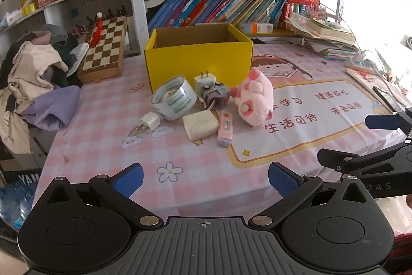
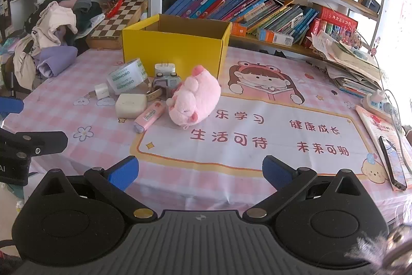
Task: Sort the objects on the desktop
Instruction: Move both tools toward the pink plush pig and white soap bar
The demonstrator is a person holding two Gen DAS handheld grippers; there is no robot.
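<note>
A yellow cardboard box (image 1: 198, 56) (image 2: 177, 48) stands open at the back of the desk. In front of it lie a clear tape roll (image 1: 173, 97) (image 2: 127, 76), two white plug chargers (image 1: 204, 80) (image 1: 150, 121), a small toy camera (image 1: 215, 94) (image 2: 166, 83), a white soap-like block (image 1: 200, 125) (image 2: 130, 105), a pink tube (image 1: 225, 128) (image 2: 150, 117) and a pink plush pig (image 1: 255, 97) (image 2: 195, 99). My left gripper (image 1: 204, 179) and right gripper (image 2: 200, 172) are both open and empty, near the front edge, well short of the objects.
A pile of clothes (image 1: 33, 84) lies at the left, a chessboard box (image 1: 105, 48) behind it. Bookshelves (image 1: 219, 7) line the back. Stacked papers (image 2: 352, 63), a power strip (image 2: 378, 102) and a phone (image 2: 392, 161) lie at the right.
</note>
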